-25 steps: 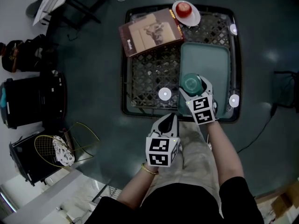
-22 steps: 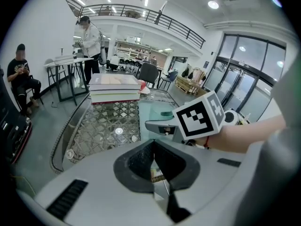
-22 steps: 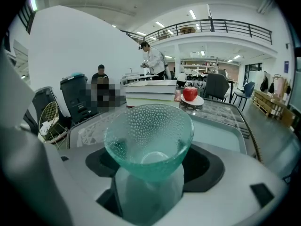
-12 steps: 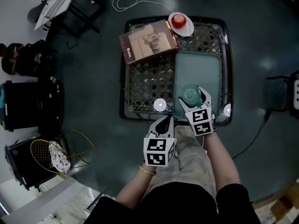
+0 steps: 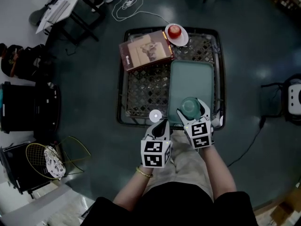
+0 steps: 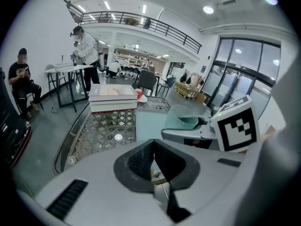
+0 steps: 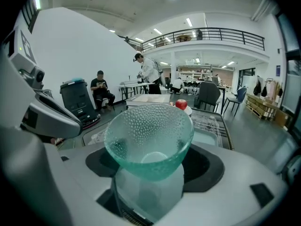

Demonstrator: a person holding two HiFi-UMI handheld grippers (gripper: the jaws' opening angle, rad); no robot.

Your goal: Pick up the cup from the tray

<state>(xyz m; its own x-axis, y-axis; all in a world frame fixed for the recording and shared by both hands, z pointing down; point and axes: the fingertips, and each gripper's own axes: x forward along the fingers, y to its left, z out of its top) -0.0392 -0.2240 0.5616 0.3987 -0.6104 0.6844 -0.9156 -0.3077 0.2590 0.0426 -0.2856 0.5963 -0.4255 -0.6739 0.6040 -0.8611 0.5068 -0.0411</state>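
Clamping the green glass cup [image 7: 148,138], the right gripper [image 5: 192,109] sits over the teal tray [image 5: 192,76]. The left gripper [image 5: 161,125] is closed, empty.

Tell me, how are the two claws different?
The right claw is shut on the green cup; the left claw is shut with nothing in it. The right claw reaches over the teal tray; the left claw sits beside it. Both carry a marker cube.
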